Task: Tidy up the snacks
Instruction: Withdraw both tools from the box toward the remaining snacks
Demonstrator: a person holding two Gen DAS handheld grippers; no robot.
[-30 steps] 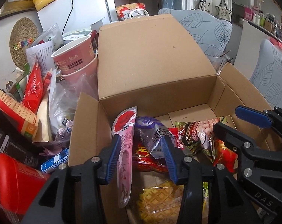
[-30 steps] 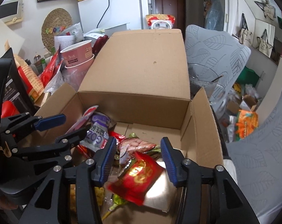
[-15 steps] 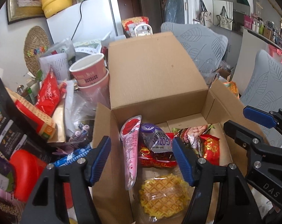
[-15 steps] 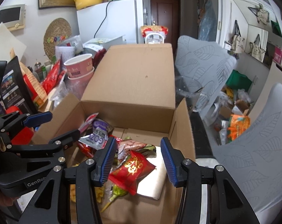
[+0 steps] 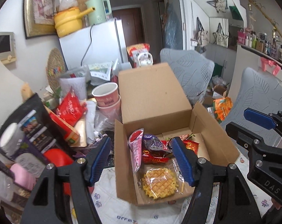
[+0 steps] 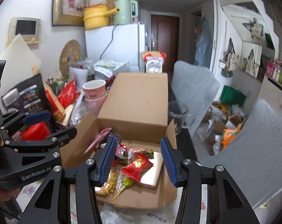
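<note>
An open cardboard box (image 5: 215, 130) stands on the table and holds several snacks. Among them are a wrapped waffle (image 5: 159, 182), a tall pink packet (image 5: 136, 149) leaning on the left wall, a purple packet (image 5: 154, 143) and a red packet (image 6: 137, 165). My left gripper (image 5: 141, 140) hovers above the box's near left side, open, with nothing between its pads. My right gripper (image 6: 138, 140) hovers above the near right side, also open and empty. Each gripper shows in the other's view: the right gripper (image 5: 247, 123) and the left gripper (image 6: 55, 124).
A heap of snack bags lies left of the box: a black bag (image 5: 29, 130), a red bag (image 5: 70, 108), stacked paper cups (image 5: 106, 97) and a red container (image 5: 55, 156). A glass cup (image 6: 178, 115) stands right of the lid. Grey chairs (image 5: 189, 74) are behind.
Both grippers have risen and drawn back from the box, so the whole box now shows. The left jaws stand wider than a second ago. The snacks lie where they were.
</note>
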